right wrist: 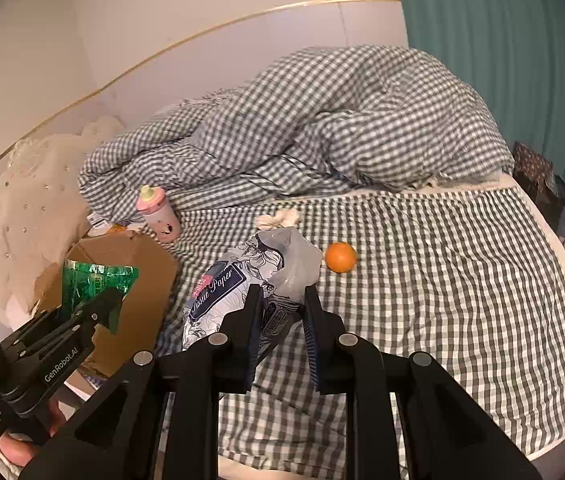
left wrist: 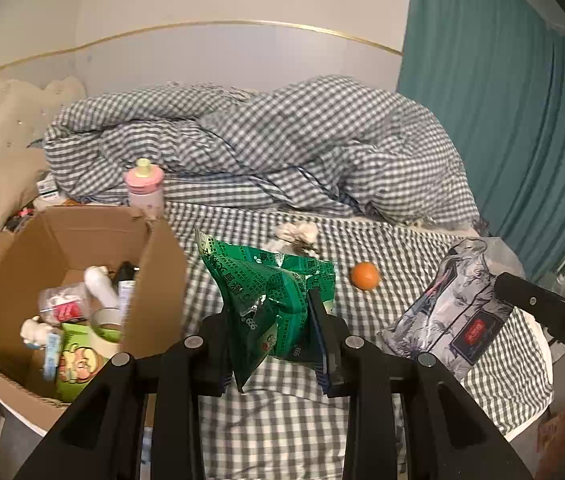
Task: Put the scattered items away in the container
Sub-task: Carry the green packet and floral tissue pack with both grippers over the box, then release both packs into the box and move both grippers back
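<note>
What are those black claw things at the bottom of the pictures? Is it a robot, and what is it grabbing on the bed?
Not a robot by itself: a person holds two black grabbing tools, one in each hand. Each tool has a little camera looking out along its two fingers, so each picture is that tool's own view.

In the left tool's picture, the left gripper pinches a green snack bag. In the right tool's picture, the right gripper pinches a pack of tissue paper.

Beside them is a cardboard box already holding some things. On the checked bed sheet lie an orange and a crumpled white wad; a pink bottle stands behind the box.
</note>
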Tool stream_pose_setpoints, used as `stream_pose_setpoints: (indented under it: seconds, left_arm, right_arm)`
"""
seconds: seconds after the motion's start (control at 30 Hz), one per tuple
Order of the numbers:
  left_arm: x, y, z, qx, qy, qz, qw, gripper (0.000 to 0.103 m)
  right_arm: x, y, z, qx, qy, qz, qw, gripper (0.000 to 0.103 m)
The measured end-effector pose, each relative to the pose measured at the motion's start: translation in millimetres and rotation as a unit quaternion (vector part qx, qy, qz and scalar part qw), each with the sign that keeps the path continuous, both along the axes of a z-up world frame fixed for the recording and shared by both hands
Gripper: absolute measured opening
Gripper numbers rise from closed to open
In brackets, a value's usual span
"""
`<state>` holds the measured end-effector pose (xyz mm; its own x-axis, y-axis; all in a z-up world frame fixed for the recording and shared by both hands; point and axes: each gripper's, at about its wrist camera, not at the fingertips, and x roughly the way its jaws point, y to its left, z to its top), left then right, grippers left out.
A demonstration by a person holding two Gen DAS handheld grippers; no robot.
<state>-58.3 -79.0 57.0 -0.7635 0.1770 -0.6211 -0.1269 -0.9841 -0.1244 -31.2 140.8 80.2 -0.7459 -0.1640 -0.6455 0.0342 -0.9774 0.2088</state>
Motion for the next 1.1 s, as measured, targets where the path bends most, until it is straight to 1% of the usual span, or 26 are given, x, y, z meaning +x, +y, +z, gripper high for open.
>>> stream_pose_setpoints:
  seconds: [0.17,0.27,0.37,0.43,0.57,0.67,0.77,0.83,0.87,0.9,0.93,0.97,1.0,1.03,1.1]
  left_arm:
    - [6.7,-35.5,9.4,0.01,0.005,0.02,0.9997,0.031]
    - [8.8,-63.6,11.9,0.014,0.004,0.037,0.9992,0.031]
    - [6.4,-96.6,8.0,0.017,-0.004,0.063,0.9979,0.031]
    - [3.7,-119.7,4.1,0.021,-0.009,0.084,0.9962,0.031]
    - [-5.1,-166.1,-8.6,0.014,-0.025,0.122,0.9921,0.031]
    - [-14.3,-197.0,-22.8,0.008,-0.046,0.146,0.9882,0.031]
    - [-23.8,-219.1,-36.2,0.007,-0.062,0.163,0.9847,0.031]
    - [-29.9,-229.0,-43.0,0.009,-0.069,0.17,0.9829,0.032]
    - [-33.5,-233.2,-47.0,0.011,-0.072,0.175,0.982,0.034]
    - [-36.0,-234.5,-49.6,0.011,-0.074,0.178,0.9812,0.05]
    - [-39.3,-235.3,-53.0,0.009,-0.076,0.182,0.9803,0.082]
    - [-41.7,-235.7,-55.9,0.003,-0.076,0.192,0.9783,0.097]
    - [-42.0,-236.0,-57.0,-0.002,-0.072,0.205,0.9762,0.103]
    - [-42.9,-235.9,-57.7,-0.004,-0.065,0.212,0.9751,0.103]
    - [-46.1,-233.8,-59.6,0.005,-0.07,0.203,0.9767,0.103]
  right_arm:
    - [1.0,-29.6,9.8,0.008,0.009,0.016,1.0,0.019]
    - [-6.8,-59.5,14.2,0.013,0.01,0.036,0.999,0.019]
    - [-18.7,-99.7,13.2,0.02,0.005,0.066,0.998,0.019]
    - [-29.3,-130.1,12.7,0.021,0.003,0.089,0.996,0.019]
    - [-51.9,-187.7,9.9,0.025,-0.002,0.135,0.99,0.019]
    - [-68.9,-229.0,0.4,0.025,-0.013,0.166,0.986,0.019]
    - [-83.8,-260.1,-13.9,0.032,-0.026,0.192,0.981,0.019]
    - [-92.6,-273.5,-23.1,0.038,-0.033,0.201,0.978,0.019]
    - [-95.5,-278.5,-27.8,0.042,-0.034,0.202,0.978,0.024]
    - [-98.3,-283.3,-32.6,0.05,-0.038,0.205,0.977,0.031]
    - [-101.7,-287.0,-37.3,0.062,-0.042,0.205,0.976,0.059]
    - [-102.4,-288.5,-40.0,0.075,-0.039,0.197,0.977,0.081]
    - [-101.1,-287.7,-40.9,0.086,-0.03,0.187,0.978,0.083]
    - [-99.5,-285.7,-41.0,0.097,-0.02,0.178,0.979,0.083]
    - [-100.6,-279.9,-42.1,0.106,-0.021,0.174,0.979,0.083]
